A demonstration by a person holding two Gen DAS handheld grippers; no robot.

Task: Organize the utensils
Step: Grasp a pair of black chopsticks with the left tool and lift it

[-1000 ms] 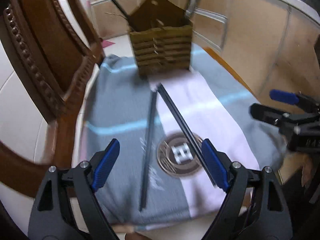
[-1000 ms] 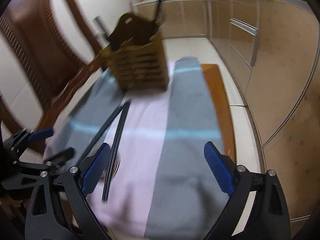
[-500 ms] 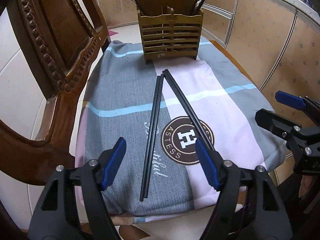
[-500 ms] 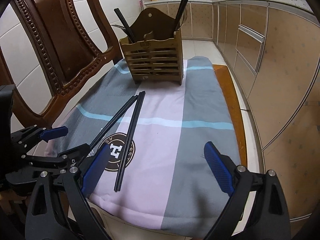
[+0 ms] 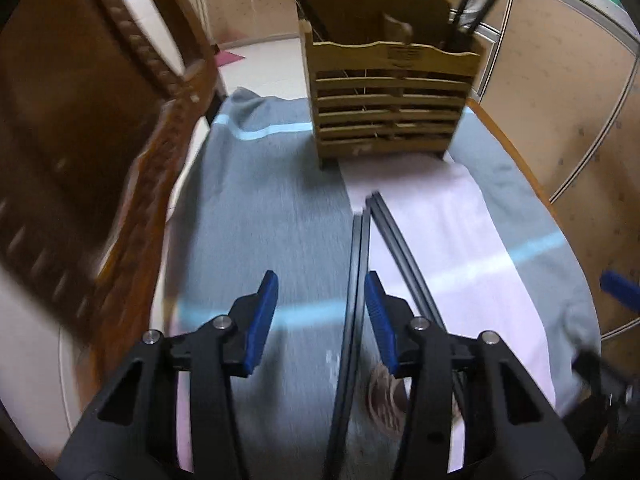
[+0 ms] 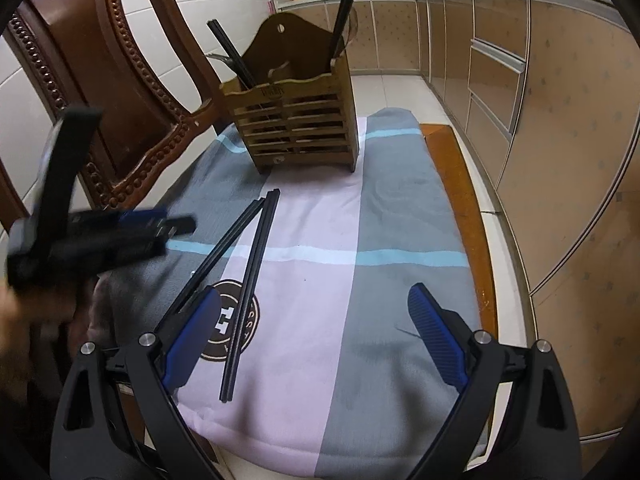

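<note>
Below the wooden holder (image 5: 390,104), four black chopsticks (image 6: 248,280) lie on the cloth (image 6: 360,320). Left tongs (image 5: 318,316), just closing, straddle one pair without gripping; right tongs (image 6: 316,340) stand wide open.

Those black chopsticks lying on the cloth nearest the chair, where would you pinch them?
Probably mid-length on the left pair of chopsticks, coming from above with the pads squeezing across their width. They lie flat, thin and side by side, so one pinch could take both. The left gripper is open.
</note>
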